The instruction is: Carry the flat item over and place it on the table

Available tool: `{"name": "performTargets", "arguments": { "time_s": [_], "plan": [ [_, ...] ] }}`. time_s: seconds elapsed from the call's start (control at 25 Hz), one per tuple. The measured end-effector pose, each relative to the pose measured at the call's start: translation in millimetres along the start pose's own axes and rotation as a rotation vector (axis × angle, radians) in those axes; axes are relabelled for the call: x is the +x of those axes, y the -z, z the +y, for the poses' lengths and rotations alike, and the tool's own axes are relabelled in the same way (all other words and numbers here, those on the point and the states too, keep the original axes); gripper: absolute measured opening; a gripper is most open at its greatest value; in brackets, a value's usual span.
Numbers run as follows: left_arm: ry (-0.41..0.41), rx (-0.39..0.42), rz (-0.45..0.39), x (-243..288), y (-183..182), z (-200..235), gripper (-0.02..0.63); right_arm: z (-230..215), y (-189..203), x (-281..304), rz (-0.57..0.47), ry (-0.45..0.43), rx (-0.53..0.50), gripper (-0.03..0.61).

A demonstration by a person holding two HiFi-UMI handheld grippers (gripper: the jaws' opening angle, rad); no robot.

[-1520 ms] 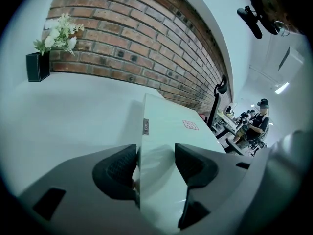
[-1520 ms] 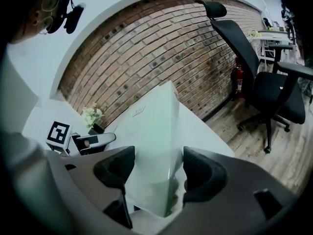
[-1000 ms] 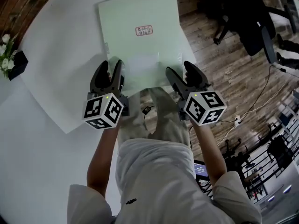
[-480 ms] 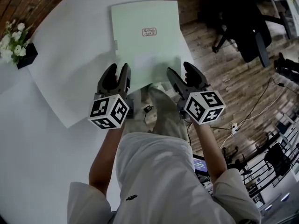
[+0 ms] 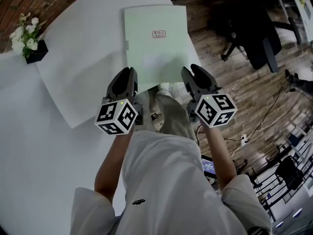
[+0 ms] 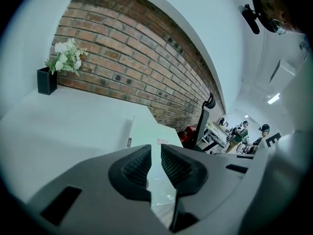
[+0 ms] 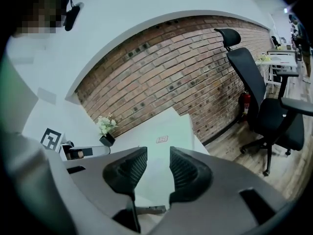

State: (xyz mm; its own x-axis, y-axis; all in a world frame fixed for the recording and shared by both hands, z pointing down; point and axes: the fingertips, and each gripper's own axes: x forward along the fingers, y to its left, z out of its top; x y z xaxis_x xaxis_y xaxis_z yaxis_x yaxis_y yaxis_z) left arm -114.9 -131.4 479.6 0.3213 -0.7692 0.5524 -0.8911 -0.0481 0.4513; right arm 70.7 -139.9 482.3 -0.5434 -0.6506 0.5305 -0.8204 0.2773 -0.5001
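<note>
The flat item is a pale green sheet (image 5: 156, 48) with a small red label (image 5: 159, 34). It lies flat on the white table (image 5: 83, 53), and its near and right sides stick out past the table's edge. My left gripper (image 5: 126, 72) hovers at the sheet's near left corner. Its jaws are closing to a thin slit, and only the sheet (image 6: 146, 131) beyond shows through the slit. My right gripper (image 5: 193, 70) is at the near right corner. Its jaws are also closing, with a wider gap, and nothing is pinched between them. The sheet (image 7: 161, 131) lies ahead of them.
A black pot of white flowers (image 5: 30, 45) stands at the table's far left, by a brick wall (image 6: 127, 58). A black office chair (image 5: 259, 38) stands on the wooden floor to the right. The person's legs are below the table's near edge.
Both pairs of jaws have narrowed from wide open. Both grippers have drawn back to the sheet's near edge. The sheet stays flat on the table.
</note>
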Motion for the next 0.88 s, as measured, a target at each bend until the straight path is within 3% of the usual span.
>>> {"name": "performTargets", "arguments": {
  "time_s": [0.56,0.88],
  "plan": [
    [0.027,0.01,-0.037,-42,-25,-34,0.049,32,-30,-31,-0.028,-0.059,-0.034,0.101],
    [0.051,0.018,-0.089,-74,-42,-58,0.043,62,-48,-58,-0.055,-0.101,-0.057,0.101]
  ]
}}
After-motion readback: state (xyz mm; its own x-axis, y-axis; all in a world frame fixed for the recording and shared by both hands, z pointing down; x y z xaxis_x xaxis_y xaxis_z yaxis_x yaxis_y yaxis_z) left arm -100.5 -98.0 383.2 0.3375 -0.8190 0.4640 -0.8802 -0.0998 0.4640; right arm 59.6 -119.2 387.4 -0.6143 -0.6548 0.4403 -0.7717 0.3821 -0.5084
